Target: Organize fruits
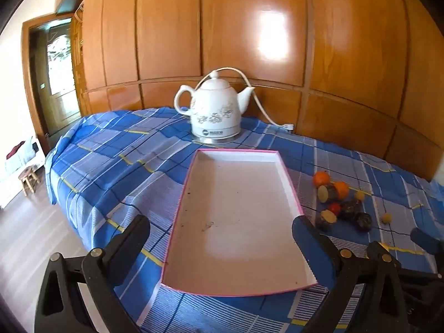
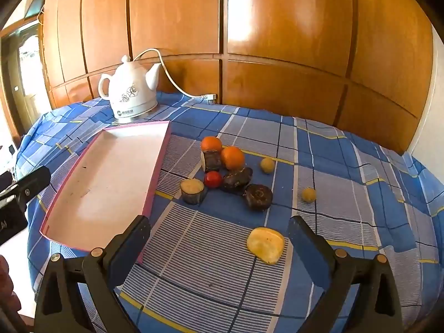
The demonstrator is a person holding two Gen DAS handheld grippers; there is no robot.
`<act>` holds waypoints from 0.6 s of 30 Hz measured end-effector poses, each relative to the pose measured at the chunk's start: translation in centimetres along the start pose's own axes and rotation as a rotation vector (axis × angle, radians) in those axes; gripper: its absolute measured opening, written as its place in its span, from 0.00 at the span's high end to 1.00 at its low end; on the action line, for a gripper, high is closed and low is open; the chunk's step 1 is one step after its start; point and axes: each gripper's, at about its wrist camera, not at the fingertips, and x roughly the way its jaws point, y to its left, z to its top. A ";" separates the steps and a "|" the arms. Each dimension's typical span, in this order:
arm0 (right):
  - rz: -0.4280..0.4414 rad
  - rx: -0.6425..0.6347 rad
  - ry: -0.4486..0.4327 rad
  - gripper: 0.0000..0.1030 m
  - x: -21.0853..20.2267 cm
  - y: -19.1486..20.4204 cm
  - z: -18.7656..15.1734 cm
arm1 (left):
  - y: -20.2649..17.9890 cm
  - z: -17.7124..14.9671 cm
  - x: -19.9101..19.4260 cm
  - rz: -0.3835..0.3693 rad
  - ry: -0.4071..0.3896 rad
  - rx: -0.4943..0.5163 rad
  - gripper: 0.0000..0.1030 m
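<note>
yellow fruit slice (image 2: 265,245) lies on the blue-checked desk (image 2: 347,166) between the right gripper (image 2: 219,237)'s wide-open, empty jaws, toward four o'clock; left gripper (image 1: 222,234), jaws open, hovers over the empty pink-edged tray (image 1: 288,183).

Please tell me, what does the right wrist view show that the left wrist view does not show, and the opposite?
Only the right wrist view shows the flat yellow slice lying between the open fingers of the right gripper.

Only the left wrist view shows the small wooden stool on the floor and the open left gripper over the tray's near end.

Both show the empty pink-edged tray, the white kettle, two oranges, the red tomato, dark pieces and the blue checked cloth.
</note>
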 end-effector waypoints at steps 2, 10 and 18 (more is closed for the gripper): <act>-0.001 0.003 -0.002 0.02 -0.1 -0.1 0.0 | -0.6 -0.1 -0.1 -0.017 0.001 0.019 0.00; -0.005 0.012 -0.009 0.02 -0.4 -0.4 0.1 | -1.7 -0.5 -0.4 -0.045 0.006 0.046 0.00; -0.005 0.010 -0.014 0.02 -0.6 -0.4 0.2 | -2.1 -0.4 -0.6 -0.052 0.003 0.060 0.00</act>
